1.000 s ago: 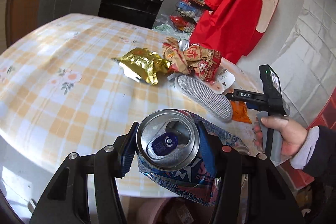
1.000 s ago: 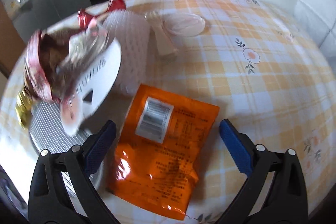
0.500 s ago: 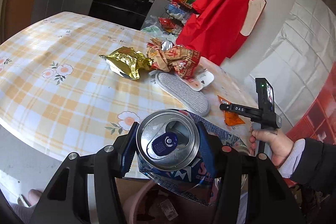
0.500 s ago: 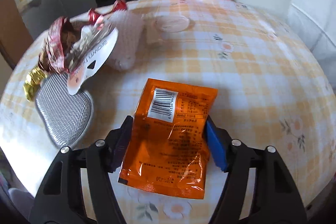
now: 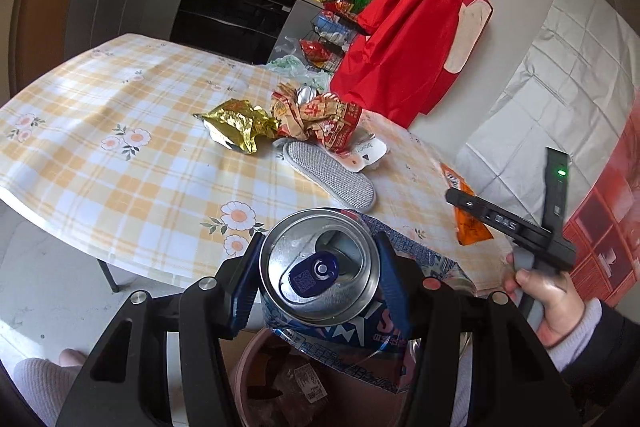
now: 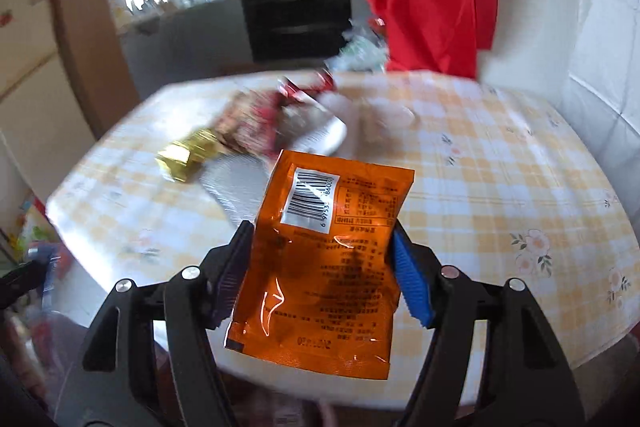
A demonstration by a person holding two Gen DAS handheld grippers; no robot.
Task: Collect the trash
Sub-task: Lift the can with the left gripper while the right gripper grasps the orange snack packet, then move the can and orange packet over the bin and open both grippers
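My left gripper (image 5: pixel 318 243) is shut on an opened silver can (image 5: pixel 332 291), and a blue-and-white wrapper (image 5: pixel 360 347) hangs under the can. Both are off the table's near edge, above a brown bin (image 5: pixel 248 375) with trash in it. My right gripper (image 6: pixel 320 231) is shut on the sides of an orange snack packet (image 6: pixel 320 287) and holds it up off the table (image 6: pixel 500 187). From the left wrist view this packet (image 5: pixel 466 227) hangs at the right by a person's hand (image 5: pixel 548 299). A gold wrapper (image 5: pixel 236 125) and a crumpled red wrapper (image 5: pixel 324 119) lie mid-table.
A grey mesh insole-shaped pad (image 5: pixel 332 171) and a white label piece (image 5: pixel 368 153) lie beside the wrappers on the checked tablecloth (image 5: pixel 120 155). A red garment (image 5: pixel 412 39) hangs behind the table. A black oven (image 5: pixel 240 11) and a wire rack (image 5: pixel 328 27) stand further back.
The right gripper closed on the orange packet and raised it off the table. The left gripper drew back from the table with the can, bringing the bin into view below.
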